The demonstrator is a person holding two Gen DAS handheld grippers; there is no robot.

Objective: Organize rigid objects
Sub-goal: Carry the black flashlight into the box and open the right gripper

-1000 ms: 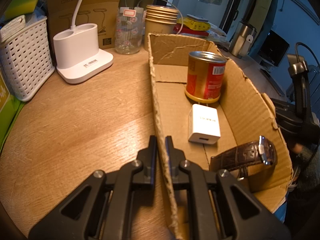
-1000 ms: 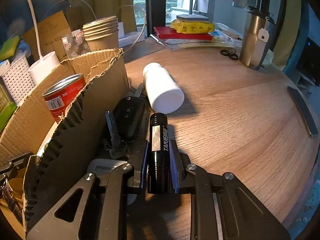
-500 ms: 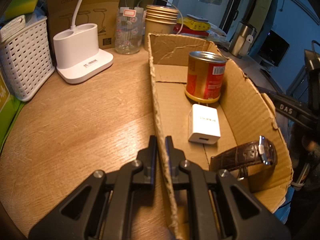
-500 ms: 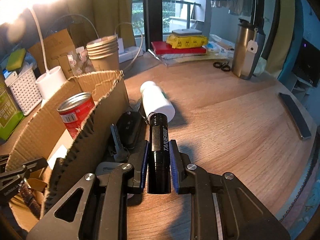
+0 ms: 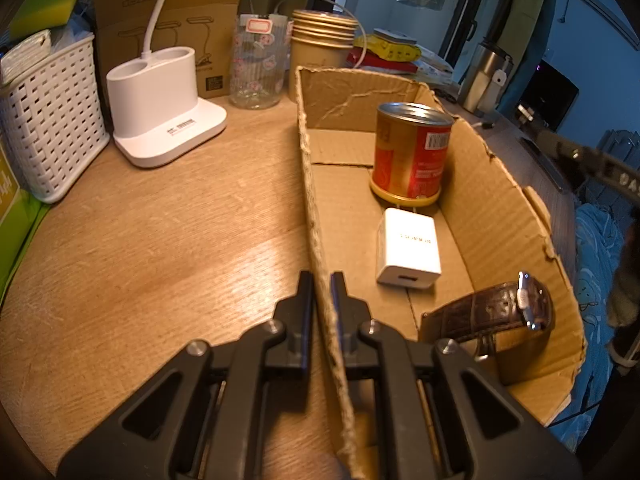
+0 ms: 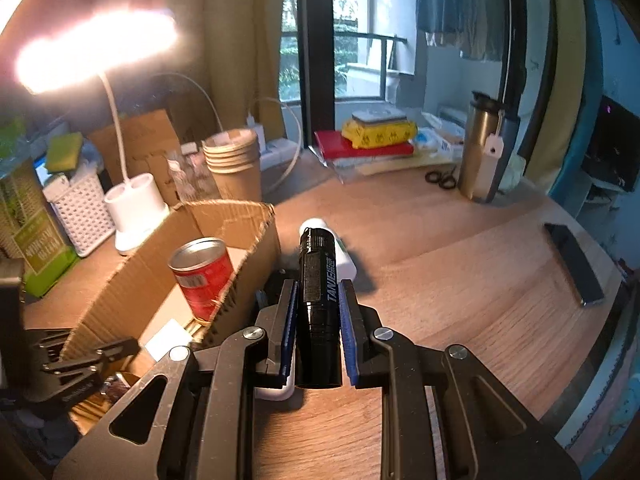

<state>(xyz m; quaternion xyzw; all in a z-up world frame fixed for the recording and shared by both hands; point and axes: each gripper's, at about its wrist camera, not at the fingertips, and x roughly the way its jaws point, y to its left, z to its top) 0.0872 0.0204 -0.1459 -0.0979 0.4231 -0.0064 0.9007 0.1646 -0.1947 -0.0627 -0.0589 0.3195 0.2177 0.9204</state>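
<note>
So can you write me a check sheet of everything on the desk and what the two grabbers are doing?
Surface: wooden desk, lamp-lit.
Job's things: box holds can, charger, watch; white bottle lies on desk.
Clutter: basket, lamp base, cups, tumbler, scissors.
Grippers: left gripper shut on box wall; right gripper shut on torch.
Cables: white cable.
Surroundings: window, curtains.

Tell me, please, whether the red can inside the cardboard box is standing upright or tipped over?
Upright. The red can stands on its base on the floor of the cardboard box, its round top facing up, beyond the white charger.
</note>
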